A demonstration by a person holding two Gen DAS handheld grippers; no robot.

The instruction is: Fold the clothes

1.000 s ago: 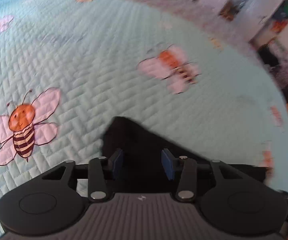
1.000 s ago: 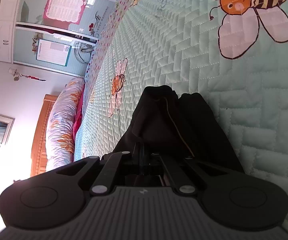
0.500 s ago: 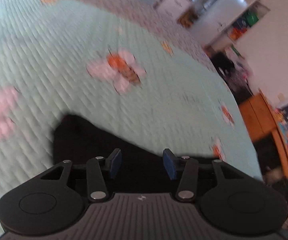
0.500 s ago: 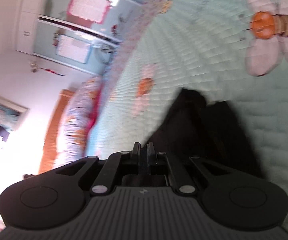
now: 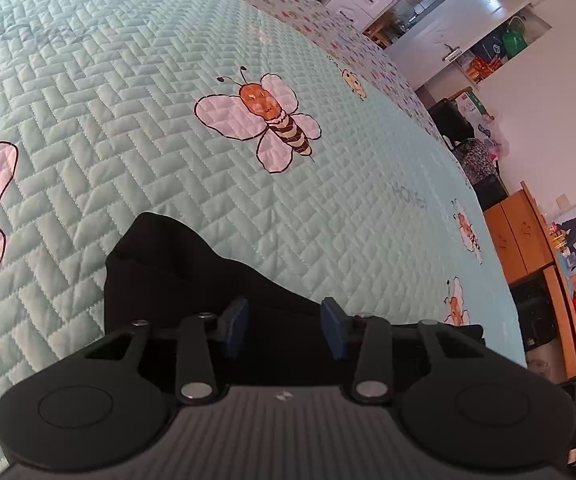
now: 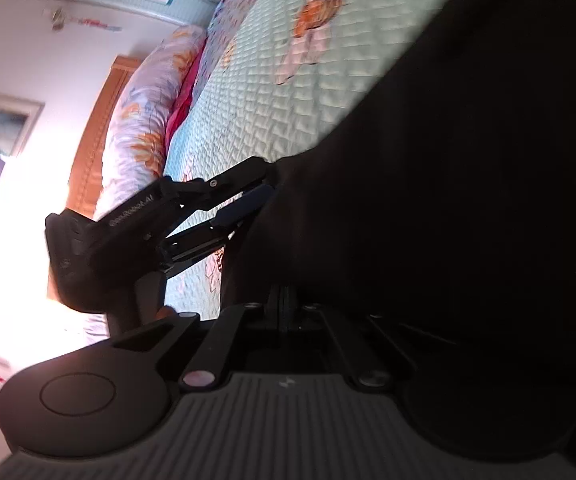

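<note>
A black garment (image 5: 160,256) lies bunched on the mint quilt, just ahead of my left gripper (image 5: 284,312). The blue pads (image 5: 235,322) stand apart and are closing, with black cloth in the gap between them. In the right wrist view the same garment (image 6: 467,160) hangs lifted and fills the right half of the picture. My right gripper (image 6: 286,304) is shut on its lower edge. The left gripper (image 6: 262,186) shows there too, with its fingertips at the garment's left edge.
The bed's quilt (image 5: 128,80) is printed with bees (image 5: 264,120) and runs far ahead and left. A flowered bolster (image 6: 144,112) and a wooden headboard (image 6: 96,128) lie at one end. Wooden cabinets (image 5: 527,232) and a white wardrobe (image 5: 427,20) stand beyond the bed's edge.
In the right wrist view the garment has risen and now covers the right half, and the left gripper has come into view. The left view has swung across the quilt.
</note>
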